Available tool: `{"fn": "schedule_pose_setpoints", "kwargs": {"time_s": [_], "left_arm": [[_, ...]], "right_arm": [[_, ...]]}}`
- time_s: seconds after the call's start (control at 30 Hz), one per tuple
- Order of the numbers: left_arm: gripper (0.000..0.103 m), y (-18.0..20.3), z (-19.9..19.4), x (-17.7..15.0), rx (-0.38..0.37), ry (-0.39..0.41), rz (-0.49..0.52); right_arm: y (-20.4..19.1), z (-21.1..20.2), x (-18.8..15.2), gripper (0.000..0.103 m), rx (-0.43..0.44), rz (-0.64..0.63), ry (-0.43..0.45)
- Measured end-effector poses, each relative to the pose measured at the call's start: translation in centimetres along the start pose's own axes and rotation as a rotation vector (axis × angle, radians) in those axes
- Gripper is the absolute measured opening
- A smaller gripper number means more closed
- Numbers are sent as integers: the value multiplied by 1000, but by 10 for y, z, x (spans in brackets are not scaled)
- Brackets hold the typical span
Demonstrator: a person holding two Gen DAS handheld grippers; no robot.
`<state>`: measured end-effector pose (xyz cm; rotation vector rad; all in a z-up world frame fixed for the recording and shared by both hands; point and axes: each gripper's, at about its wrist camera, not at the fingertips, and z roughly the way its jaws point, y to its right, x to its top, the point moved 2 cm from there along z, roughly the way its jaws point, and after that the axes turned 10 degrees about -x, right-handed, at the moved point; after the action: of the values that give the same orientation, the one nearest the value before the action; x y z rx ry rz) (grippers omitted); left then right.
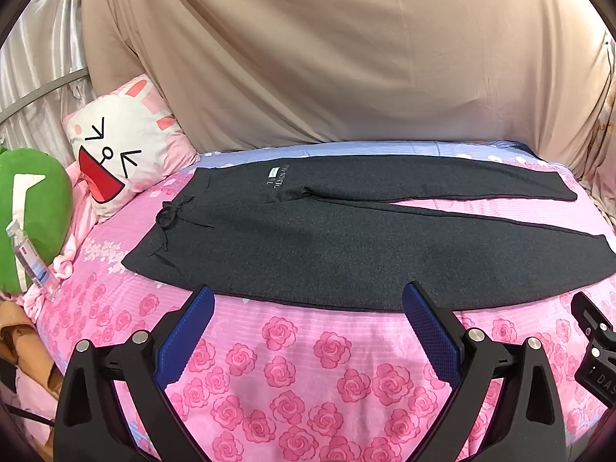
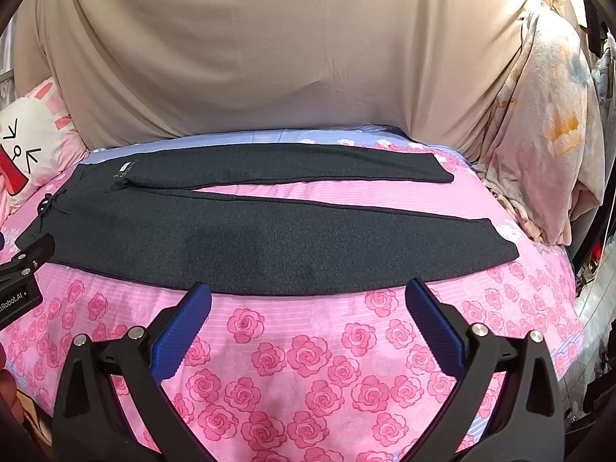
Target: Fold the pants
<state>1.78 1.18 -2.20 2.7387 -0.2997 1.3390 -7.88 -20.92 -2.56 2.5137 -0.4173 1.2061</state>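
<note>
Dark grey pants (image 1: pixel 327 238) lie flat on the pink rose bedspread (image 1: pixel 300 365), waistband with drawstring at the left, both legs spread toward the right. They also show in the right wrist view (image 2: pixel 269 231). My left gripper (image 1: pixel 308 296) is open and empty, its blue pads just short of the near edge of the pants, toward the waist end. My right gripper (image 2: pixel 308 292) is open and empty at the near edge of the front leg. The right gripper's body shows at the right edge of the left wrist view (image 1: pixel 595 342).
A cartoon-face pillow (image 1: pixel 123 146), a green plush (image 1: pixel 34 208) and a clear bottle (image 1: pixel 29 258) sit at the bed's left end. A beige sheet (image 1: pixel 346 57) hangs behind the bed. A pale patterned blanket (image 2: pixel 539 134) is bunched at the right.
</note>
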Motion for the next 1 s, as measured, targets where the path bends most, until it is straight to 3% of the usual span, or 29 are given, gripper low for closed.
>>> {"fn": "schedule_pose_setpoints", "kwargs": {"time_s": [1.0], "left_arm": [[96, 2, 0, 2, -3, -3, 2]], "right_arm": [[-7, 4, 1, 98, 9, 1, -11]]}}
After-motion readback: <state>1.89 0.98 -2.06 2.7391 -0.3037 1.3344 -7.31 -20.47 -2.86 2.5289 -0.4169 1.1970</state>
